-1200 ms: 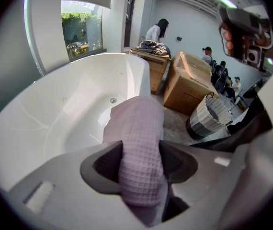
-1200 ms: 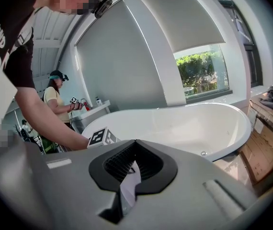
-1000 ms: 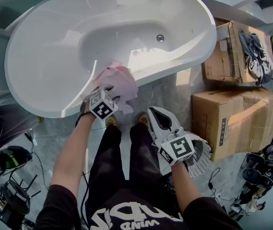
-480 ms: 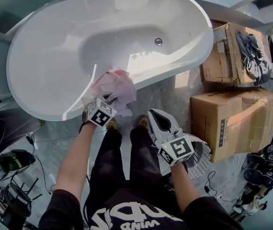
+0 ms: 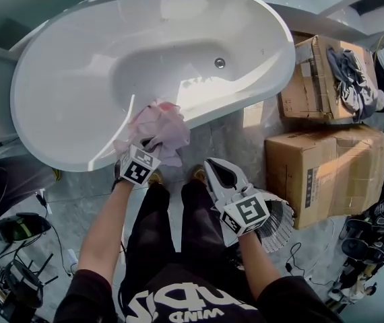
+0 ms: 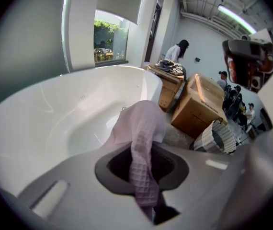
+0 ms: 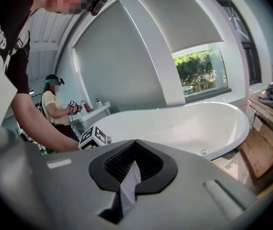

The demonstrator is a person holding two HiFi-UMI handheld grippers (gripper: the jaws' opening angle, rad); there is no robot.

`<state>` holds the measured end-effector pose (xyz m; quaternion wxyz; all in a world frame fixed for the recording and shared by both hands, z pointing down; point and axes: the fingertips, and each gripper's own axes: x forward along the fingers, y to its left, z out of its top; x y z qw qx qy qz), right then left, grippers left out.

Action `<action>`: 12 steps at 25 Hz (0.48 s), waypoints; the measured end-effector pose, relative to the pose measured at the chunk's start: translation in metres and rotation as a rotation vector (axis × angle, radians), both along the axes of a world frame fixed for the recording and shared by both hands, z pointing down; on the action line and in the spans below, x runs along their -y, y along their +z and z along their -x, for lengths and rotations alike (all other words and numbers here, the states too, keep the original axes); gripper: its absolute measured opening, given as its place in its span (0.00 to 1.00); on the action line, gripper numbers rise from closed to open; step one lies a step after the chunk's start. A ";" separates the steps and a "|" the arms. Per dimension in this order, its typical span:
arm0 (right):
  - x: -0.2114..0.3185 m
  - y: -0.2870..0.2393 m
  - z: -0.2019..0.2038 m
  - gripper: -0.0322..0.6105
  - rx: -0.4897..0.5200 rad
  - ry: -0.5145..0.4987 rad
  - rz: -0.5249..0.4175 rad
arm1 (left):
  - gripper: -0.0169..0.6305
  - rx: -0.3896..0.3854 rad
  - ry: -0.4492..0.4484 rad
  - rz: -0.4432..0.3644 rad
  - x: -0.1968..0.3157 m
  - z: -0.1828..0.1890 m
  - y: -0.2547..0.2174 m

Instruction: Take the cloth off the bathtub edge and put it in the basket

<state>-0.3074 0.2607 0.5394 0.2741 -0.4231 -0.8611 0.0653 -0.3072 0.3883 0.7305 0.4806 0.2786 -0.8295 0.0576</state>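
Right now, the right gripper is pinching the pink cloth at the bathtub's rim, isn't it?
No: the left gripper pinches the pink cloth at the bathtub's rim; its jaws have just been closing on it, as the left gripper view shows.

cardboard box (image 5: 327, 173) on floor (image 5: 226, 132) | second cardboard box (image 5: 310, 79) beyond it | grey clothes (image 5: 355, 79) heaped on top | window (image 6: 110, 41) showing greenery | black equipment (image 5: 18, 282) lower left

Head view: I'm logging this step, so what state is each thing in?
cloth: bunched at the bathtub rim, gripped by the left tool.
left tool: shut on the cloth; jaws have just been closing.
right tool: shut, nothing held.
bathtub: empty, no water.
basket: upright on the floor.
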 end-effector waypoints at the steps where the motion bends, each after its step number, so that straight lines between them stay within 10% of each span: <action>1: 0.000 -0.002 0.000 0.06 0.002 -0.002 0.000 | 0.10 0.005 -0.006 -0.006 0.000 -0.001 -0.005; 12: 0.009 -0.045 0.006 0.06 0.055 0.006 -0.001 | 0.10 0.084 -0.053 -0.083 0.011 -0.014 -0.099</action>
